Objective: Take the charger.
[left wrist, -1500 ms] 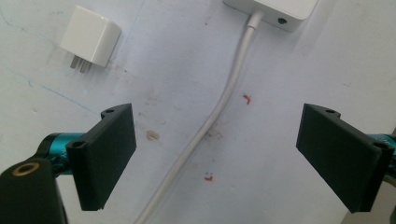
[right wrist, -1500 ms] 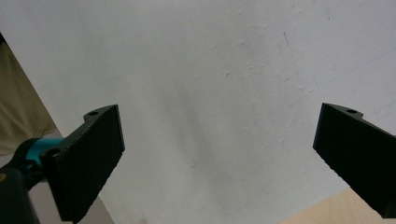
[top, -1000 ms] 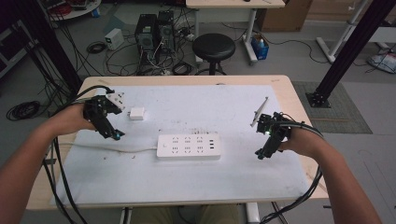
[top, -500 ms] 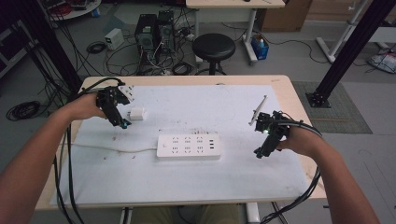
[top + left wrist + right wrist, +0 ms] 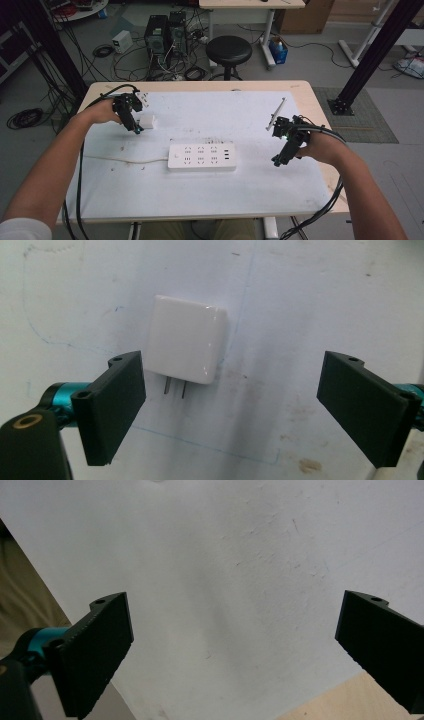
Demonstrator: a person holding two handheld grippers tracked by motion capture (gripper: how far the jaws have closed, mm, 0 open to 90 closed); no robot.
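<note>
Fingers spread on both my grippers, nothing held.

My left gripper (image 5: 230,410) hovers jaws apart over the white charger plug (image 5: 187,340), which lies flat on the white mat (image 5: 225,200), prongs toward me, no readable marking. Power strip (image 5: 201,157) sits mid-mat; my right gripper (image 5: 280,159) hangs wide apart over bare mat.
</note>
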